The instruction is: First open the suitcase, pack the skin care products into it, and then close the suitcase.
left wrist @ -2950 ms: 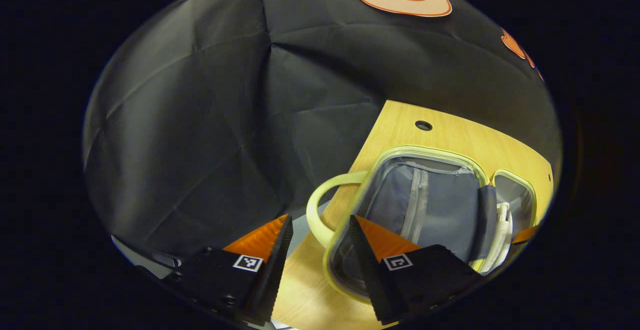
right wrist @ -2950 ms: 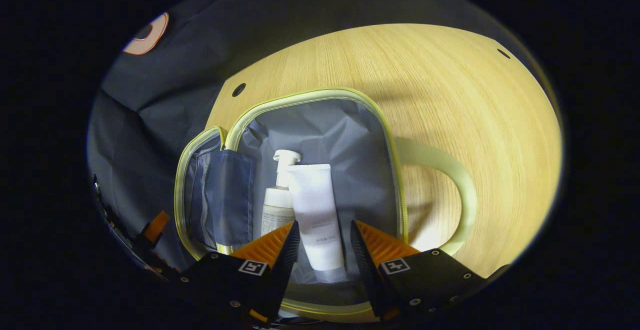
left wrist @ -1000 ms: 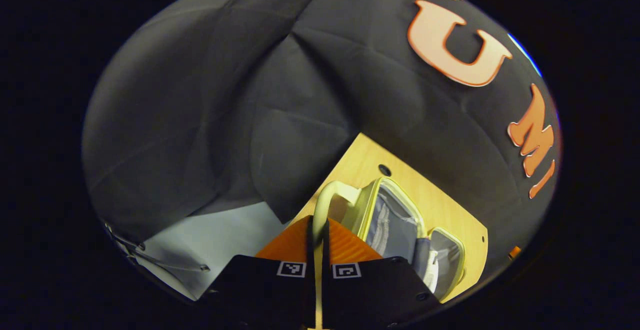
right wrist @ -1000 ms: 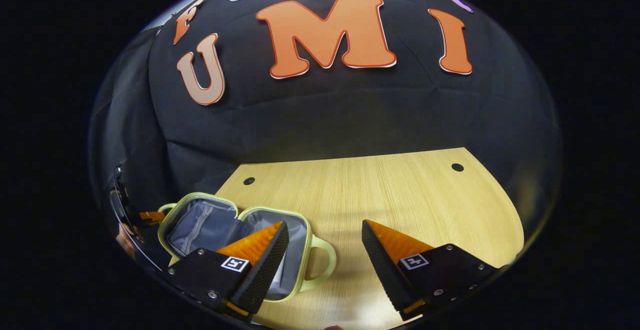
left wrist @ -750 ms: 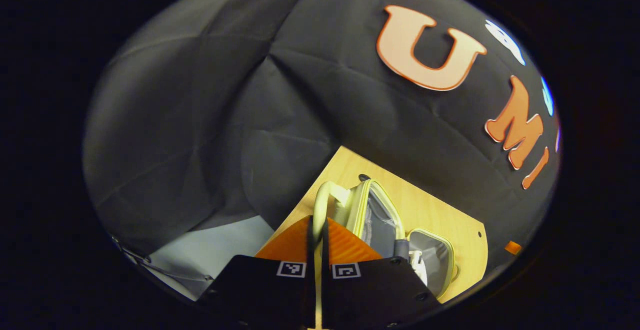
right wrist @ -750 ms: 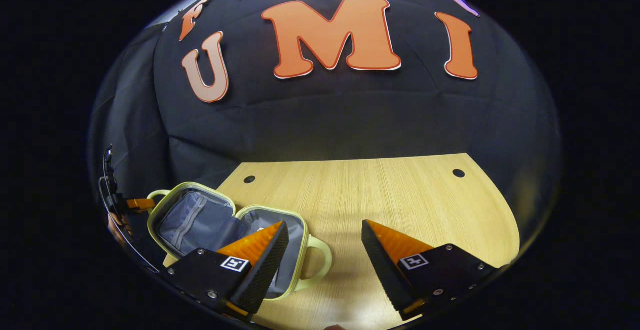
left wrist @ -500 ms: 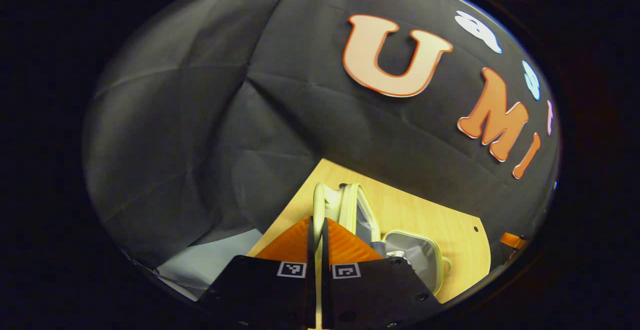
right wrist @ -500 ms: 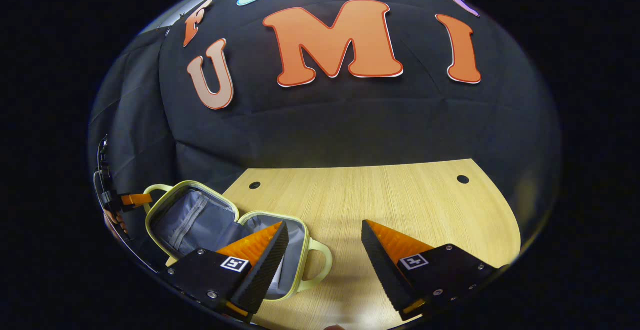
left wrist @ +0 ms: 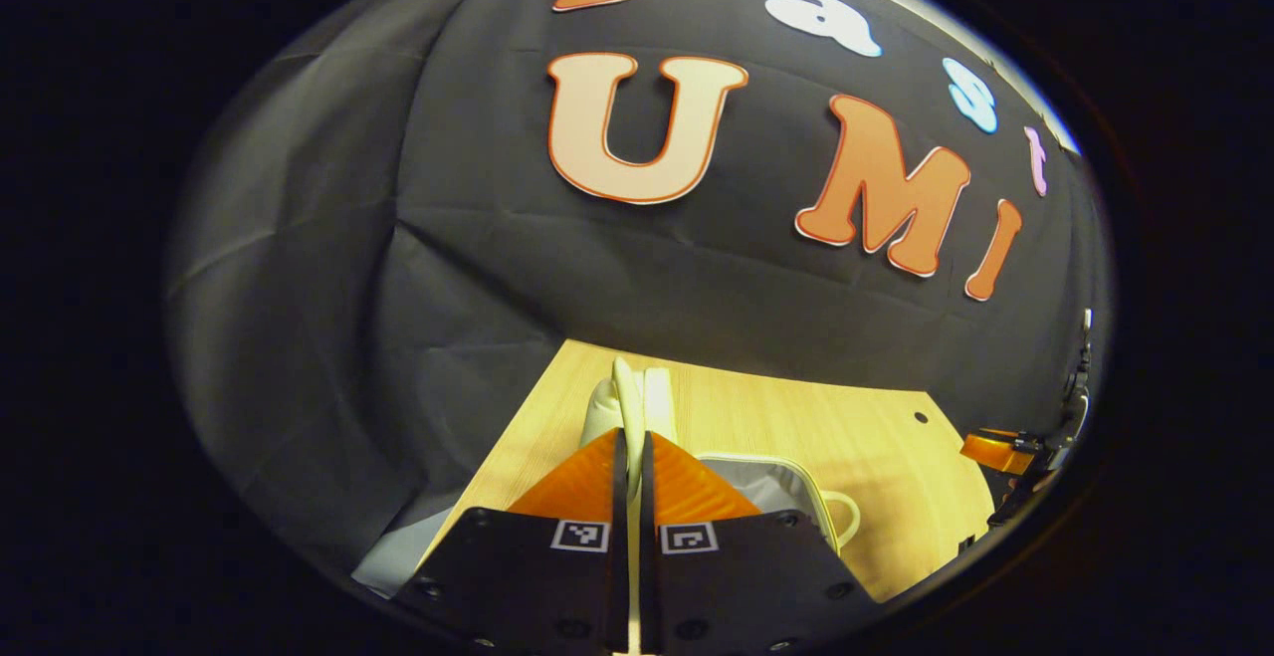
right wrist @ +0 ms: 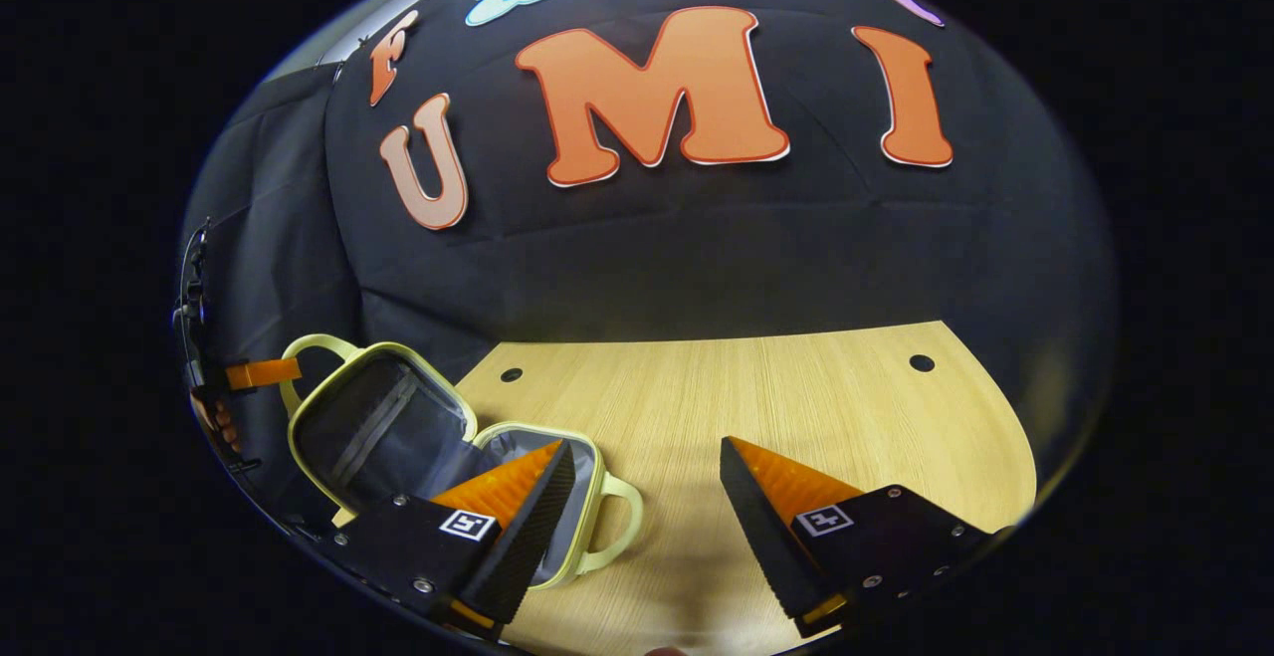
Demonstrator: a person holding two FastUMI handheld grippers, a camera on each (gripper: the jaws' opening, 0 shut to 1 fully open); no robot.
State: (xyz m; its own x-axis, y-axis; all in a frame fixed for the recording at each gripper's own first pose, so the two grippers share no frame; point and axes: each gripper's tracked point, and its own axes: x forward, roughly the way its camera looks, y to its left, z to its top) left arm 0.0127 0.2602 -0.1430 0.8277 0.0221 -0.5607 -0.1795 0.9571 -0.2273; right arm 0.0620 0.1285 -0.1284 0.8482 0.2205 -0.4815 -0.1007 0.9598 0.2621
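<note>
Pale yellow-green and rounded, the small soft-lined suitcase (right wrist: 418, 457) lies open at the near left of the light wooden table (right wrist: 776, 407), its grey fabric lid lifted upright. The left gripper (left wrist: 629, 437) is clamped on the lid's curved handle (left wrist: 625, 397). The right gripper (right wrist: 647, 457) hangs spread wide above bare wood, just right of the suitcase.

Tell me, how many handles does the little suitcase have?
2. One handle tops the raised lid, pinched in the left gripper; the other handle lies on the table beside the right gripper.
</note>
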